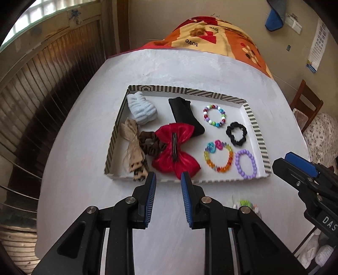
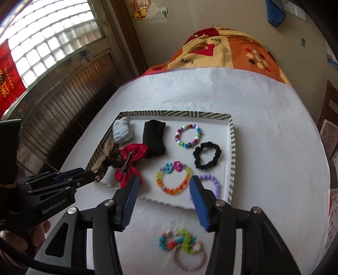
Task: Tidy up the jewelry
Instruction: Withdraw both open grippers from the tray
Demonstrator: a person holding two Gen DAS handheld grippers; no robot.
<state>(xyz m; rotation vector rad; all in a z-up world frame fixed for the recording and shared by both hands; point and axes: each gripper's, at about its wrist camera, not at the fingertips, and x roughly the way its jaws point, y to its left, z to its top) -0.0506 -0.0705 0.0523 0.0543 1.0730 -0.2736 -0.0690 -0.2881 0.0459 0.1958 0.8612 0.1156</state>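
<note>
With the tray (image 2: 231, 148) nearly filled, the tangled bracelets (image 2: 181, 247) lie outside it at six o'clock — my right gripper (image 2: 164, 198) gapes above them, left gripper (image 1: 168, 186) open, empty — next, descend and pinch.

A white-covered table (image 1: 88, 131) filled the middle. At its twelve o'clock edge lay an orange and red patterned blanket (image 2: 230, 52) printed with "love". A glass-block window (image 2: 52, 42) stood at ten o'clock, a blue cloth (image 1: 273, 19) hung at one o'clock, and a brown wooden chair (image 1: 306, 101) sat at three o'clock.
</note>
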